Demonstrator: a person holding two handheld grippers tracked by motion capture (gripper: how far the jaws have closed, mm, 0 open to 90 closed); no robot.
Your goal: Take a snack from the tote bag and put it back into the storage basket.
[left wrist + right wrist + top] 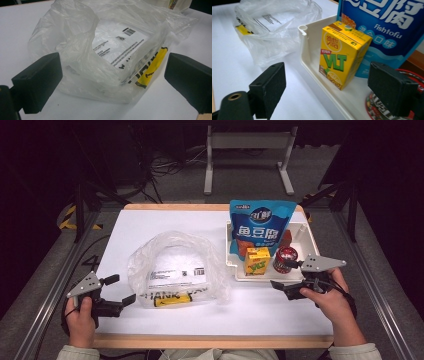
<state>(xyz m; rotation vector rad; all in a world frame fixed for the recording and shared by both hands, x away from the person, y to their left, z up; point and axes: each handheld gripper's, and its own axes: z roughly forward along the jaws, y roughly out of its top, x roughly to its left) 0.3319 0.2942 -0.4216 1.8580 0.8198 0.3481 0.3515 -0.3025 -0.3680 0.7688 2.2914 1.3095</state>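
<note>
White paper covers the bench (165, 225), with dark floor and cables beyond its far edge. A clear plastic bag (175, 267) lies open left of centre, its mouth slumped; a white tray (306, 236) at the right holds a yellow carton (257, 261), a red can (285, 258) and a tall blue pouch (260, 222).

The left gripper (119, 290) sits just left of the bag, fingers (37, 80) released and spread wide on either side of its near rim. The right gripper (287, 274) waits at the tray's near right corner, fingers (268, 87) likewise apart and empty, lined up on the carton with the can close by its right finger.

Judging by this, the step is bagging the tray goods. Pinch only one layer of the rim and lift it so the mouth stays open, then close squarely on the carton's broad faces, clear of the can.

Folds of film hide where the bag's opening truly runs. The pouch screens the tray's far part, and the can is largely cut off in the right gripper view.
</note>
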